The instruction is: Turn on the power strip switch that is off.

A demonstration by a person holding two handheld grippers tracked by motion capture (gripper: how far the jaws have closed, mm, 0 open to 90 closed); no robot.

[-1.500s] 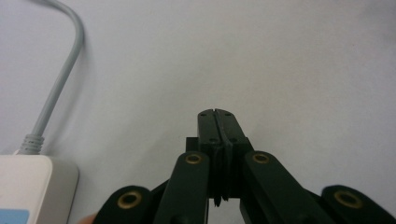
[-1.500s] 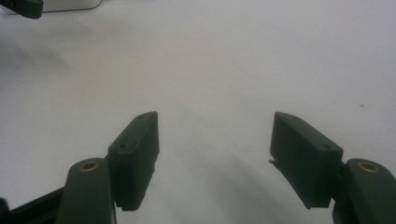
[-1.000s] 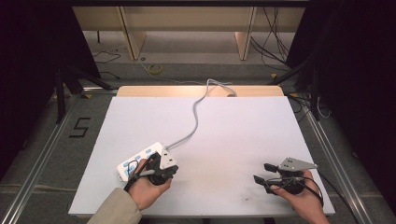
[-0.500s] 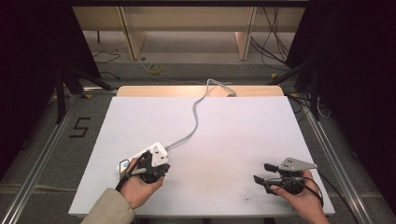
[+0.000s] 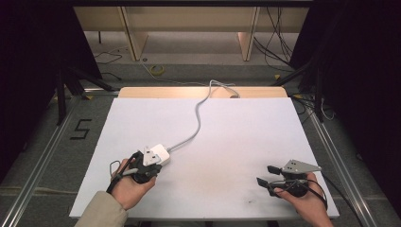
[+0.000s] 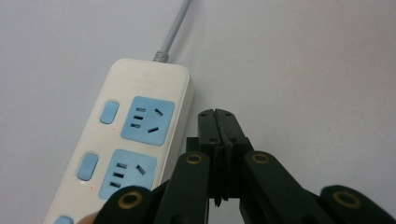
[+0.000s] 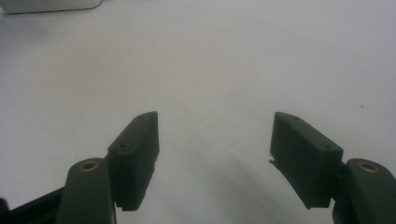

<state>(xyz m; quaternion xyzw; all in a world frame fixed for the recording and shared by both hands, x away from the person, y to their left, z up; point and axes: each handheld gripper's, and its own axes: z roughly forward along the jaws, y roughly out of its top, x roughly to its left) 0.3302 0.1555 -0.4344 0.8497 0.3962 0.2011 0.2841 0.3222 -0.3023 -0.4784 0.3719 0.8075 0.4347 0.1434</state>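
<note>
A white power strip (image 6: 135,135) with blue sockets and blue switches lies on the white table sheet (image 5: 236,137). Its grey cable (image 5: 196,125) runs off toward the table's far edge. In the high view only the cable end of the power strip (image 5: 160,152) shows, as the left hand and my left gripper (image 5: 147,163) cover the remainder. The jaws of my left gripper (image 6: 217,114) are pressed together with nothing between them, just right of the strip's side. My right gripper (image 5: 264,175) rests at the front right with its jaws wide apart; between the tips of the right gripper (image 7: 215,140) there is only bare sheet.
A wooden board (image 5: 203,91) edges the far side of the table. Metal rails (image 5: 42,156) run along both sides, and a "5" mark (image 5: 81,128) sits on the floor at the left. Cables (image 5: 279,52) and shelf legs lie beyond the table.
My left hand and gripper have shifted left and slightly away, so they now cover most of the power strip. The right gripper has stayed put.
</note>
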